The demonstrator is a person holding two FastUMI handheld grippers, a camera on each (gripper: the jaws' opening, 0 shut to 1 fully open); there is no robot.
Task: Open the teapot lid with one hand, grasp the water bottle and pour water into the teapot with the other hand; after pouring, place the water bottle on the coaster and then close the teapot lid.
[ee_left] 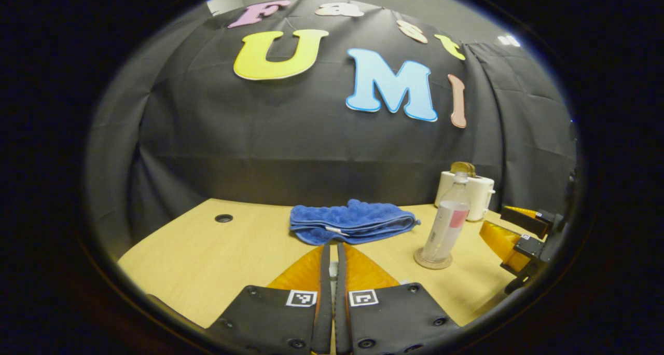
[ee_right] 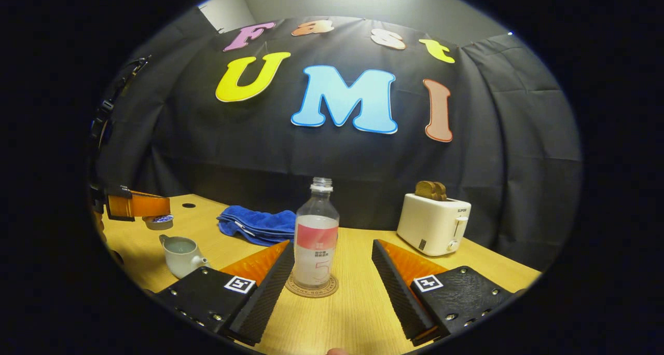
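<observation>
The water bottle (ee_right: 315, 235) is seen upright on the coaster (ee_right: 312, 286), mid-tabletop (ee_right: 353, 313), between the spread right gripper (ee_right: 329, 264). Light, thin-walled and slippery, it is best taken at the labelled waist. The left gripper (ee_left: 332, 256) is pressed together, perhaps pinching the lid (ee_right: 158, 221); the teapot (ee_right: 181, 254) stands open at left.

Capless bottle (ee_right: 315, 241) upright on coaster (ee_right: 312, 288); teapot (ee_right: 180, 255) open, lid (ee_right: 157, 221) held aloft.
</observation>
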